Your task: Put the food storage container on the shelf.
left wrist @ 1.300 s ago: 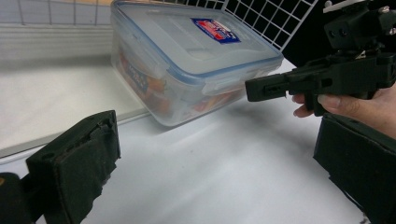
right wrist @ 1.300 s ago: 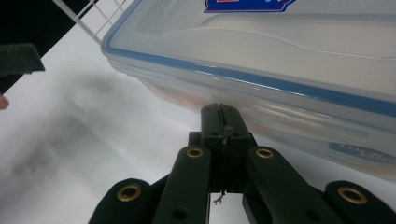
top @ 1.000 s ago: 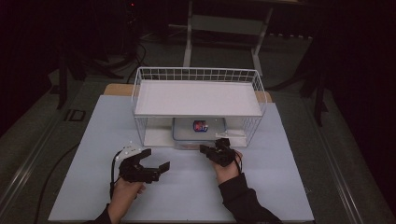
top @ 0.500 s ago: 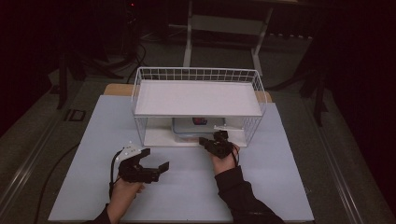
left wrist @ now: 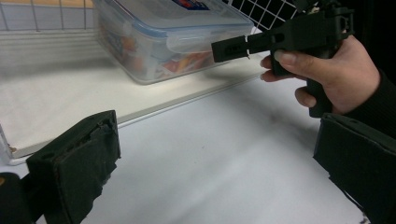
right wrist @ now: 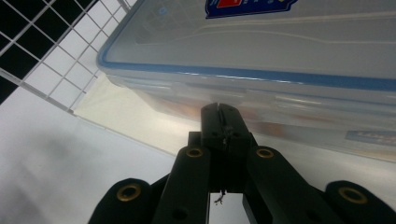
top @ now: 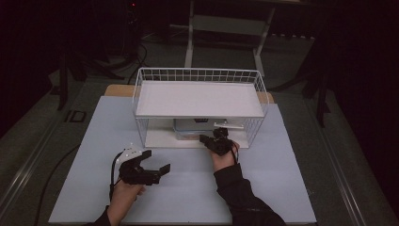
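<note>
Right gripper (top: 210, 140) now sits closer to the wire rack (top: 141, 89) than a second ago, jaws pressed together at the latch of the plastic box (left wrist: 154, 42) on the lower shelf. Left gripper (top: 160, 162) stays on the tabletop (top: 282, 188), jaws wide.

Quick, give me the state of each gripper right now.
Left gripper: open, nothing between its jaws, resting over the table.
Right gripper: shut, empty, its tips at the front latch of the clear plastic container.
</note>
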A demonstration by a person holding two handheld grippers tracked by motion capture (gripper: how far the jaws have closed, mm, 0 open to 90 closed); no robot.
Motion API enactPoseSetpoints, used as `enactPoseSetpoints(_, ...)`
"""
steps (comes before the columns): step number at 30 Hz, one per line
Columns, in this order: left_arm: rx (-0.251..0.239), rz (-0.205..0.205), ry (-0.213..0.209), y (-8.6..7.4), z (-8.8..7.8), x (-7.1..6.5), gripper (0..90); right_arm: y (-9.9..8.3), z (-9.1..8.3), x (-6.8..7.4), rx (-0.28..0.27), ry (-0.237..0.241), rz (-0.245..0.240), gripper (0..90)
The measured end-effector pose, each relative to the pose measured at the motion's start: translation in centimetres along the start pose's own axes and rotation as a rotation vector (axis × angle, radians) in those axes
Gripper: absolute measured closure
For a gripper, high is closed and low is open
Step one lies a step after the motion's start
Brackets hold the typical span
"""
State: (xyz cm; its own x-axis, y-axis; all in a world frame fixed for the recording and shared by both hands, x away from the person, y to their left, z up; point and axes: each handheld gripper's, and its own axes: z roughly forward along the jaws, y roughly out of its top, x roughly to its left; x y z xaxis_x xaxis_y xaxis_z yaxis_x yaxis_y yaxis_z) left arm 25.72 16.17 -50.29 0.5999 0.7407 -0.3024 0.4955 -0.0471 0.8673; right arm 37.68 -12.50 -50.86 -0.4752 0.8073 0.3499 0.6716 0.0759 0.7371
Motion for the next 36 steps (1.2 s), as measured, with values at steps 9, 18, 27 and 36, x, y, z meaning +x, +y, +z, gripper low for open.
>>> enactPoseSetpoints(9, -0.001, -0.006, 0.0, 0.0, 0.0, 0.1, 0.1, -0.2, 0.6, 0.5, -0.013, 0.005, -0.02, 88.0)
enactPoseSetpoints(18, -0.005, -0.002, -0.006, 0.0, -0.1, 0.0, 0.0, -1.4, -0.9, 1.4, -0.03, 0.042, -0.056, 64.9)
enactPoseSetpoints(27, 0.006, 0.006, -0.033, 0.0, 0.2, -0.3, 0.0, -3.4, -3.7, 0.9, -0.109, 0.098, -0.083, 25.2)
enactPoseSetpoints(36, 0.011, 0.025, -0.062, -0.1, 0.3, -0.7, 0.0, -4.6, -6.4, -0.4, -0.112, 0.107, -0.1, 19.2)
